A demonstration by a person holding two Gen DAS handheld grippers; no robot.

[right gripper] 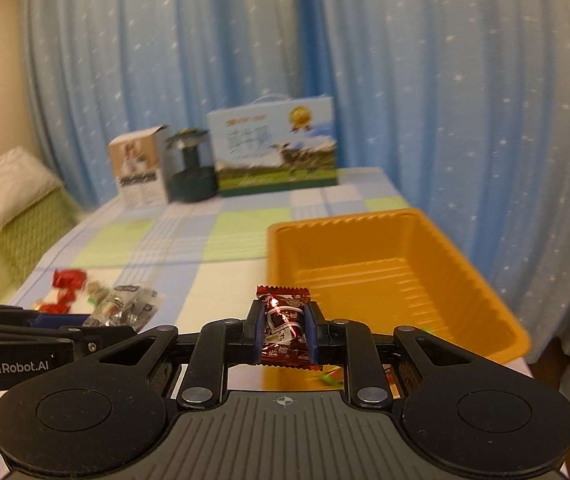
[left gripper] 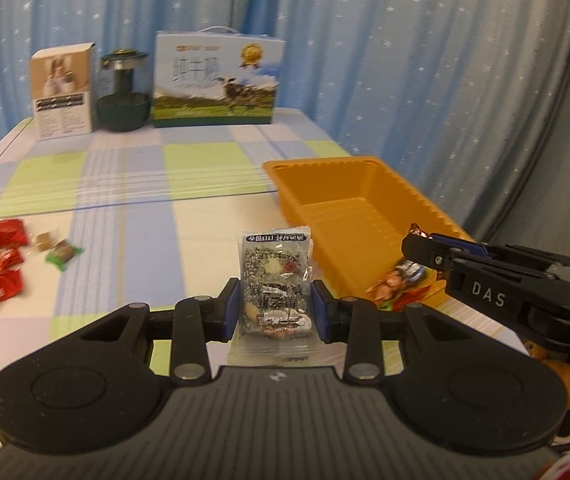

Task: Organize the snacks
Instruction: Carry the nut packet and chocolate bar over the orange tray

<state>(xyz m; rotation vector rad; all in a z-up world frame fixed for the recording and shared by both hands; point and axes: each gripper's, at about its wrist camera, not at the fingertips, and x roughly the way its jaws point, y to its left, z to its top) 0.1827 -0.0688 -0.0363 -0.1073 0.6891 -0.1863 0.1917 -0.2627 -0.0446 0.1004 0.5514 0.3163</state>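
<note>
The table point(left gripper: 133, 184) is covered with a smooth cloth in pale blue, green and white checks. At its far edge, in front of a blue curtain point(left gripper: 405, 60) with small white stars, stand a cardboard milk carton with a cow picture point(left gripper: 217, 80), a dark green round jar point(left gripper: 123, 92) and a small upright white box point(left gripper: 63, 90).

The orange tray point(right gripper: 473, 264) is thin moulded plastic, rectangular, with ribbed walls and a flat rim. Its long axis runs away from the cameras. A few wrapped snacks lie at its near end point(left gripper: 401, 280).

The left gripper point(left gripper: 276, 304) has black links and blue pads, and its fingers are closed on a clear snack packet point(left gripper: 275, 280). This packet is flat and crinkled, with dark print, and it stands upright with the long axis pointing away from the camera, above the table just left of the tray.

The right gripper point(right gripper: 284, 328) is clamped on a red candy point(right gripper: 284, 324) in glossy foil with zigzag ends. The candy's long axis points forward and it is held above the near end of the tray.

Loose red candies point(left gripper: 3, 256) and one green candy point(left gripper: 63, 254) lie on the cloth at the left, well apart from the tray.
</note>
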